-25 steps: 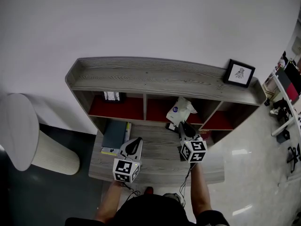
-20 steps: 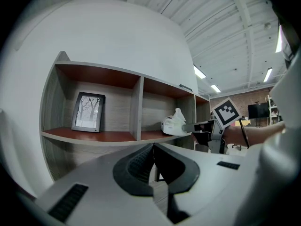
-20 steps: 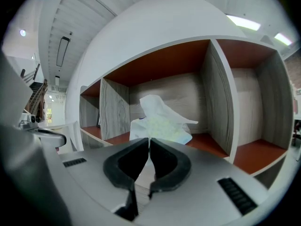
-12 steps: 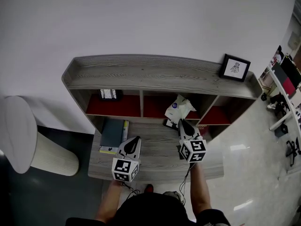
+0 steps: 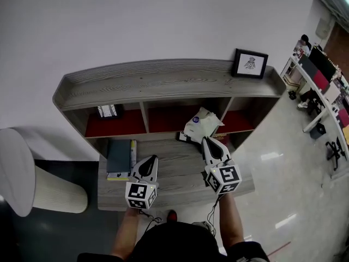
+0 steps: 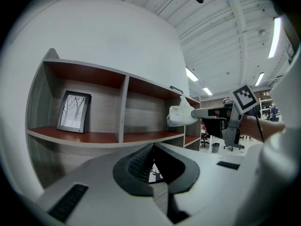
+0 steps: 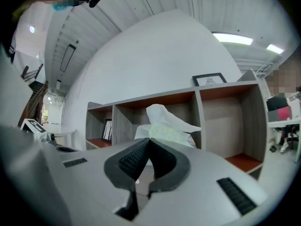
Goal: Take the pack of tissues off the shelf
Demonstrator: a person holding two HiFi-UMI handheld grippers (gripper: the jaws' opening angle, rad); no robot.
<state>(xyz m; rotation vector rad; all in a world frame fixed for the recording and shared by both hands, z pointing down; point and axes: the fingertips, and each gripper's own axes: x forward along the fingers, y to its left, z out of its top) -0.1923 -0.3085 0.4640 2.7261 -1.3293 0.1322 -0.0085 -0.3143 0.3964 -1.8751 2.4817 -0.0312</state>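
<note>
The pack of tissues (image 5: pixel 200 125) is a soft white plastic pack with a crumpled top. My right gripper (image 5: pixel 206 141) is shut on its near end and holds it clear of the surface, in front of the grey wooden shelf (image 5: pixel 163 83). The right gripper view shows the pack (image 7: pixel 165 125) bulging just past the closed jaws (image 7: pixel 149 139). In the left gripper view the pack (image 6: pixel 180 116) hangs off the right gripper (image 6: pixel 193 114) before the red-floored compartments. My left gripper (image 5: pixel 149 161) hovers over the desk to the left, jaws shut (image 6: pixel 153 146) and holding nothing.
A framed drawing (image 5: pixel 250 63) stands on the shelf's top. A small framed picture (image 5: pixel 107 111) sits in the left compartment. Books (image 5: pixel 120 157) lie on the desk (image 5: pixel 180 173) at the left, a dark object (image 5: pixel 182 137) under the pack. A white round stool (image 5: pixel 16 171) stands far left.
The right gripper has closed on the tissue pack and risen with it, drawing it out of the compartment. The left gripper has shifted slightly. The head view has swung.
</note>
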